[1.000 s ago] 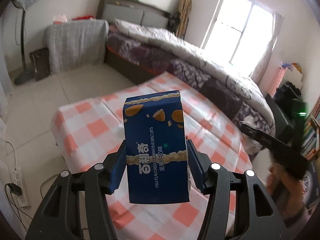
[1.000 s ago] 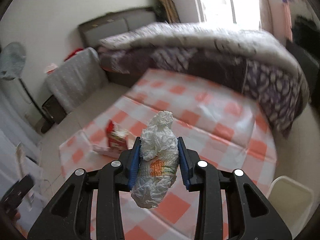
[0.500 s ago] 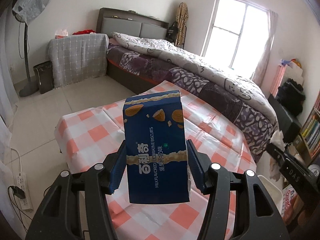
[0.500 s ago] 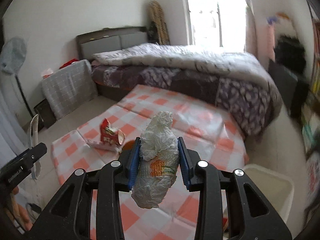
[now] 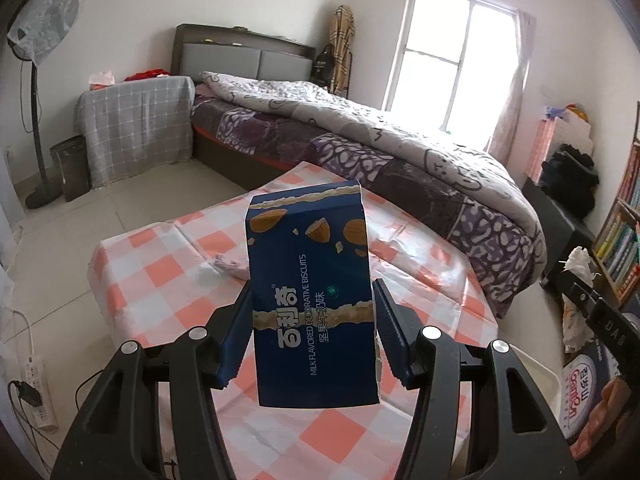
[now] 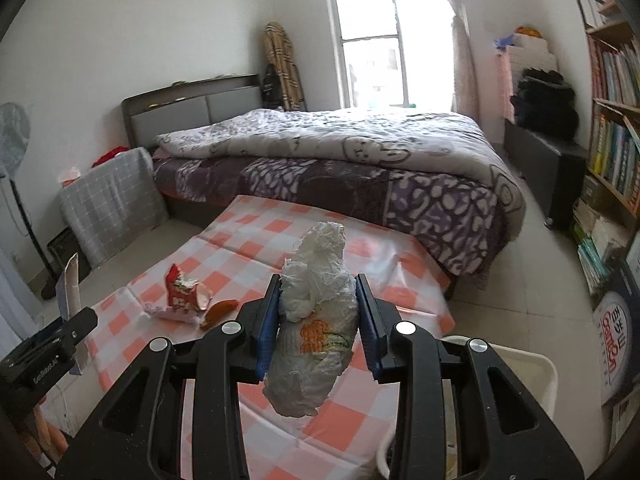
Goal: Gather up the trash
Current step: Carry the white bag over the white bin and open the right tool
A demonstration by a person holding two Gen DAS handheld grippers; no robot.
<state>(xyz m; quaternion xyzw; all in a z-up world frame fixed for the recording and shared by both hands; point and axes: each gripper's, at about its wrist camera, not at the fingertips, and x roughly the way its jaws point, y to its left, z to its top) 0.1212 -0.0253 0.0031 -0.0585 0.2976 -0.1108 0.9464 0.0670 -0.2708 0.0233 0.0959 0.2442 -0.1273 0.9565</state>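
My left gripper [image 5: 314, 334] is shut on a blue biscuit box [image 5: 310, 280], held upright above the checked tablecloth [image 5: 160, 268]. My right gripper [image 6: 318, 322] is shut on a crumpled white tissue wad [image 6: 316, 316] with an orange print, also above the cloth. A torn red wrapper [image 6: 182, 300] and an orange scrap [image 6: 220, 310] lie on the cloth at left in the right wrist view. In the left wrist view the right gripper [image 5: 592, 308] and its tissue show at the right edge. The left gripper [image 6: 44, 354] shows at the left edge of the right wrist view.
A white bin [image 6: 524, 368] stands on the floor by the table's right side. A bed [image 6: 360, 160] with a purple quilt lies behind the table. A bookshelf [image 6: 612, 120] lines the right wall; a fan [image 5: 36, 60] and a small dark bin [image 5: 72, 172] stand at the left.
Both grippers have swung sideways with their loads still gripped. The right wrist view now takes in the bookshelf and more of the white bin; the right gripper sits lower in the left view.
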